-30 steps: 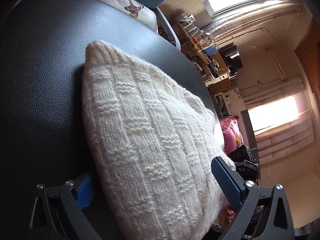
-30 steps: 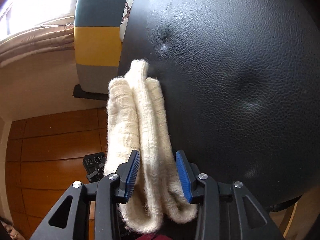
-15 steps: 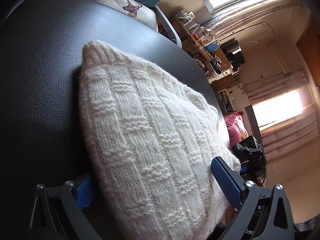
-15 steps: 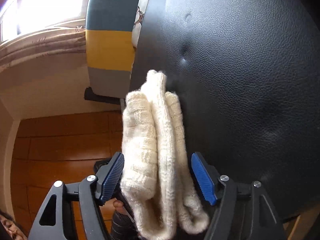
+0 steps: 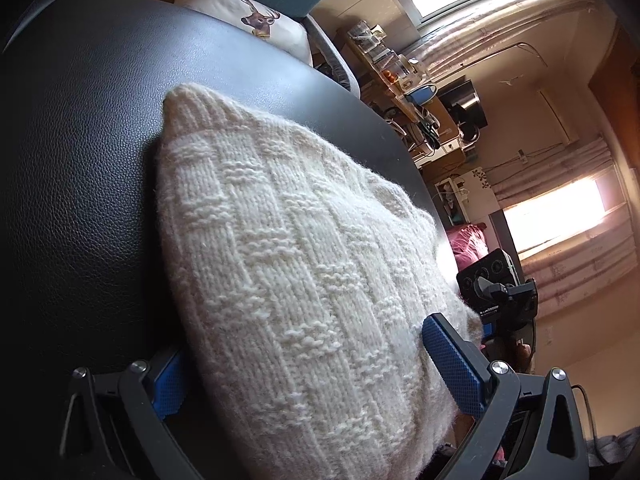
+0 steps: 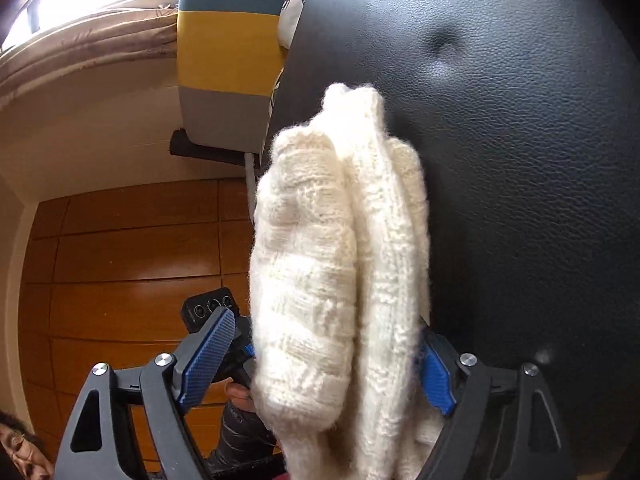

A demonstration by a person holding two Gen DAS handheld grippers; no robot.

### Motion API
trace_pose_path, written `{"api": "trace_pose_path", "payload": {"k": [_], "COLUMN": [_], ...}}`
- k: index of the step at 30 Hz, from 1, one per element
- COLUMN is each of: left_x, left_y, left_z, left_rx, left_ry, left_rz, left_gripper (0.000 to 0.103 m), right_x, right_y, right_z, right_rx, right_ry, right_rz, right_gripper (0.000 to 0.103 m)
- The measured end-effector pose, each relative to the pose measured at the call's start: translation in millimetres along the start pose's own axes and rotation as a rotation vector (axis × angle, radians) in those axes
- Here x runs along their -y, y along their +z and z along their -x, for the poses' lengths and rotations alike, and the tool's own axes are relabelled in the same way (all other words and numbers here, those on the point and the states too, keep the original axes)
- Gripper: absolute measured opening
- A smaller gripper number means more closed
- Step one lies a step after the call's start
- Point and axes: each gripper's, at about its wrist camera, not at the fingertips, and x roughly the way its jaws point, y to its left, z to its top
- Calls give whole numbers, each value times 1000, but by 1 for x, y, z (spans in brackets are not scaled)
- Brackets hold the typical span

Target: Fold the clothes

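Left wrist view: very close over the folded sweater (image 5: 304, 280), looking along the black cushion (image 5: 80, 160) towards the windows.
Right wrist view: close at the sweater's (image 6: 340, 280) folded edge, facing the wood floor (image 6: 120, 260).
Shared: sweater, cushion, deer pillow (image 5: 248, 20).

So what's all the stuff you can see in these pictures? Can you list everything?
sweater: one, cream knit, folded on the black seat
seat: one, black leather, under the sweater
deer cushion: one, white, behind the seat
chair: one, teal, yellow and grey, by the window
floor: orange wood, left of the seat
left hand-held gripper: black with blue pads, open around the sweater
right hand-held gripper: same colours, jaws just opened, sweater between them
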Motion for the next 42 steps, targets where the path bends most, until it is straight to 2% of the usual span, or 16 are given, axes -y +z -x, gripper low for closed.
{"api": "trace_pose_path", "payload": {"k": [9, 13, 16, 20, 21, 22, 24, 25, 26, 28, 30, 34, 36, 39, 41, 42], "left_x": [1, 4, 8, 18, 19, 20, 23, 26, 30, 35, 36, 36, 36, 32, 32, 35], "left_y": [-2, -1, -1, -1, -2, -3, -3, -4, -5, -6, -8, -10, -10, -12, -14, -16], "left_z": [1, 1, -1, -5, -6, -6, -4, -1, 0, 1, 1, 2, 2, 3, 4, 5], "left_rx": [-5, -21, -27, -24, -22, -23, -9, 0, 6, 11, 17, 15, 18, 40, 57, 62], "left_ry": [-3, 8, 33, 90, 102, 116, 126, 127, 132, 150, 165, 185, 193, 188, 192, 199], "left_rz": [-3, -11, -30, -74, -84, -93, -106, -120, -133, -149, -158, -178, -183, -160, -164, -183], "left_gripper": [103, 103, 103, 102, 95, 90, 67, 60, 54, 51, 50, 50, 52, 59, 58, 52], "right_x": [-1, -5, 1, -8, -12, -16, -15, -14, -15, -12, -5, 0, -14, -14, -17, -20], "right_y": [-9, -11, -12, -23, -26, -28, -28, -35, -38, -41, -40, -36, -41, -41, -40, -40], "right_z": [0, -2, 2, -2, -5, -8, -16, -13, -14, -17, -20, -21, -23, -24, -24, -24], "right_rx": [26, -44, -55, -42, -47, -58, -35, -18, -7, 13, 30, 60, 76, 64, 60, 61], "right_ry": [-25, -77, -58, -121, -147, -181, -253, -250, -266, -271, -252, -171, -201, -219, -258, -288], "right_rz": [25, 57, 58, 147, 176, 209, 199, 202, 224, 233, 217, 232, 307, 294, 284, 284], "right_gripper": [86, 86, 85, 84, 84, 74, 50, 44, 42, 40, 44, 48, 51, 54, 46, 41]}}
